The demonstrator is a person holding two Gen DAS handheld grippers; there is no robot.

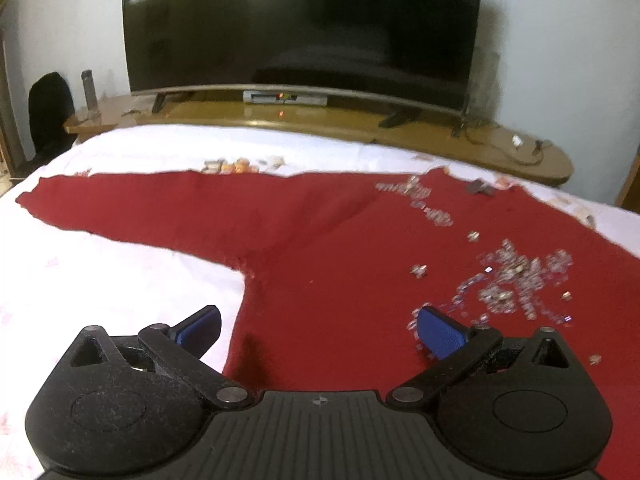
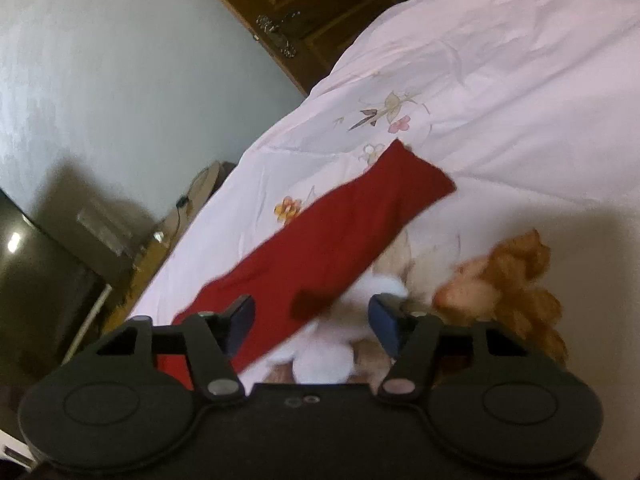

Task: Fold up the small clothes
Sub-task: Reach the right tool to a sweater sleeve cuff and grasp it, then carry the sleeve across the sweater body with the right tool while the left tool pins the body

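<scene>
One red top (image 1: 328,264) lies spread flat on the bed (image 1: 120,272), front up, with a scatter of clear sequins (image 1: 508,284) across its chest. Two sleeves show, one in each view: the left wrist view has one sleeve (image 1: 132,204) stretched out flat toward the left edge of the bed, and the right wrist view has the other sleeve (image 2: 344,224) running diagonally away over the sheet, cuff at the far end.

Two tools are in play, one per hand. The left tool (image 1: 316,330) hangs over the lower side edge of the top with its blue pads spread wide, one pad over the white sheet and the other over the red cloth; nothing is between them but the cloth's edge below. The right tool (image 2: 316,322) has its pads apart too, less widely, with the near part of the sleeve lying under the left pad and not pinched. The view is blurred, so contact with the cloth I cannot tell.

The bed wears one pale sheet printed with small flowers (image 2: 288,208). One brown and white plush toy (image 2: 508,280) sits just beside the right tool. Past the foot of the bed stands one long wooden surface (image 1: 360,124) carrying one big dark TV (image 1: 304,28), one small box with a red light (image 1: 286,97), and some cables at the right end. White walls and one brown wooden door (image 2: 320,4) close the room.
</scene>
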